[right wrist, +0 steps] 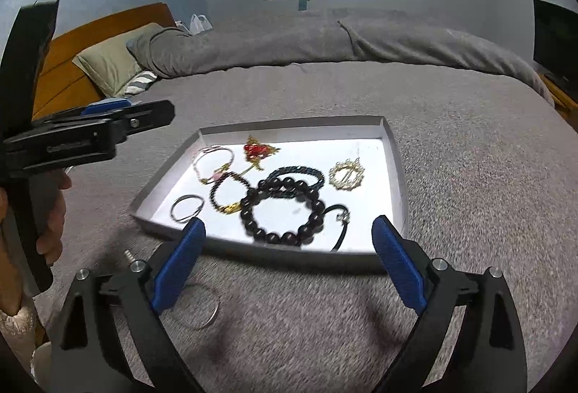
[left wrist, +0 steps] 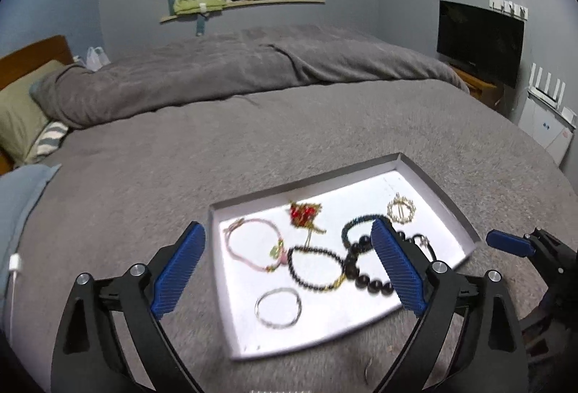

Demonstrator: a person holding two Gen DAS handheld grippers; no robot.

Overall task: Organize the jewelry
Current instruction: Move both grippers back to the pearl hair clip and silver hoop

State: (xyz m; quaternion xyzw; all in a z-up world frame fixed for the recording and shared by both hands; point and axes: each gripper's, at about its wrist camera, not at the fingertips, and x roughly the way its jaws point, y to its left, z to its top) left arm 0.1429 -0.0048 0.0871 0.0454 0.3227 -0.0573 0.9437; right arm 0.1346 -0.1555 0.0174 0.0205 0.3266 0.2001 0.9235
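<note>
A shallow white tray lies on the grey bed and holds several pieces: a pink cord bracelet, a red and gold brooch, a big dark bead bracelet, a thin black bead bracelet, a silver ring bangle and a gold pearl ring brooch. A thin silver hoop lies on the blanket outside the tray. My left gripper is open above the tray. My right gripper is open at the tray's near edge.
The grey blanket covers the bed, with a rolled duvet and pillows behind. A television stands at the right. A small metal screw lies on the blanket near the hoop. The right gripper shows in the left wrist view.
</note>
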